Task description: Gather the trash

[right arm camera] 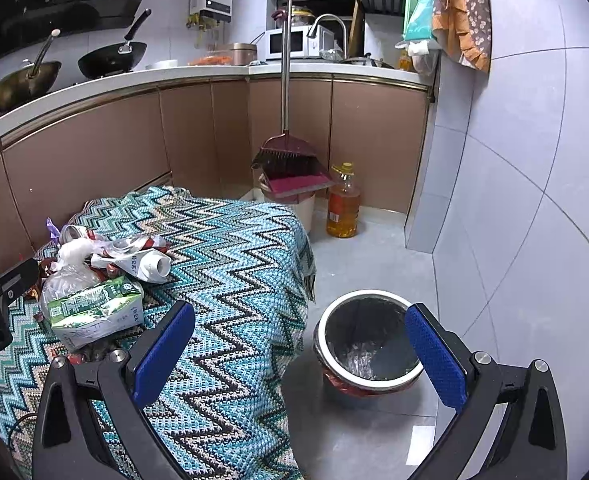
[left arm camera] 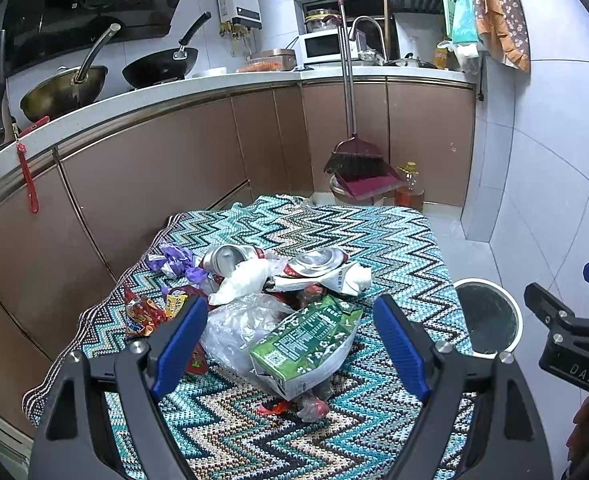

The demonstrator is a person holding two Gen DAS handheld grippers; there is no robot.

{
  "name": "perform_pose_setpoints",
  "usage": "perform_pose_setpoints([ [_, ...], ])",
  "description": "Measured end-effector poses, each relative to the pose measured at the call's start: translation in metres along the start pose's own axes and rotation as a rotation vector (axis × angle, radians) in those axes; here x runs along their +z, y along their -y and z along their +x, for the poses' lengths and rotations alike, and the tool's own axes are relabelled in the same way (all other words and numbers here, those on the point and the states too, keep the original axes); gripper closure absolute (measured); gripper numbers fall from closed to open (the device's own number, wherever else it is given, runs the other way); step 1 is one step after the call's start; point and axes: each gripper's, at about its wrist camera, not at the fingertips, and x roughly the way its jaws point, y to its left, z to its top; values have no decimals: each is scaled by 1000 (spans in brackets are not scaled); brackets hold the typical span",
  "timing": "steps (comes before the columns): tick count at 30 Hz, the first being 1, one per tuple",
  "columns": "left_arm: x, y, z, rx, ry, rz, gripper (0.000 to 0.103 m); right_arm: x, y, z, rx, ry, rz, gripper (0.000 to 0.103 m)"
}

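Observation:
A heap of trash lies on a zigzag-patterned cloth over a low table. Nearest is a green and white carton, resting on a clear plastic bag. Behind them lie two crushed cans, a white wrapper, purple wrappers and red snack packets. My left gripper is open, its blue pads either side of the carton, not touching it. My right gripper is open over the table's right edge, empty. The white-rimmed trash bin stands on the floor to the right.
Brown kitchen cabinets run behind and to the left of the table. A broom and dustpan rest on a pail in the corner, beside an oil bottle. Tiled wall closes the right side. Grey floor surrounds the bin.

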Motion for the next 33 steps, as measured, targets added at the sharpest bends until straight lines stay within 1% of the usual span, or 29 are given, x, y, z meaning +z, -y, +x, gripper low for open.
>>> perform_pose_setpoints([
  [11,3,-4,19,-17,-18,-10,19,8,-10,18,28,-27,-8,0],
  [14,6,-12,20,-28,-18,-33,19,11,-16,21,46,-28,-25,0],
  [17,9,-31,19,-34,-13,-72,19,15,-24,22,88,-33,-53,0],
  [19,9,-45,19,-29,-13,-98,19,18,-31,23,131,-34,-68,0],
  [22,4,-75,19,-26,-22,-147,19,19,-42,23,222,-47,-87,0],
  [24,-2,-97,20,-13,-33,-180,19,19,-52,28,304,-78,-108,0],
  [25,-5,-103,20,-4,-39,-188,19,18,-56,30,330,-91,-116,1],
  [29,-22,-139,28,2,-87,-257,19,13,-77,48,503,-192,-112,5],
  [31,-30,-152,31,-11,-103,-291,19,9,-89,57,565,-238,-105,12],
  [33,-38,-161,35,-35,-119,-316,19,5,-97,68,630,-292,-76,13],
])
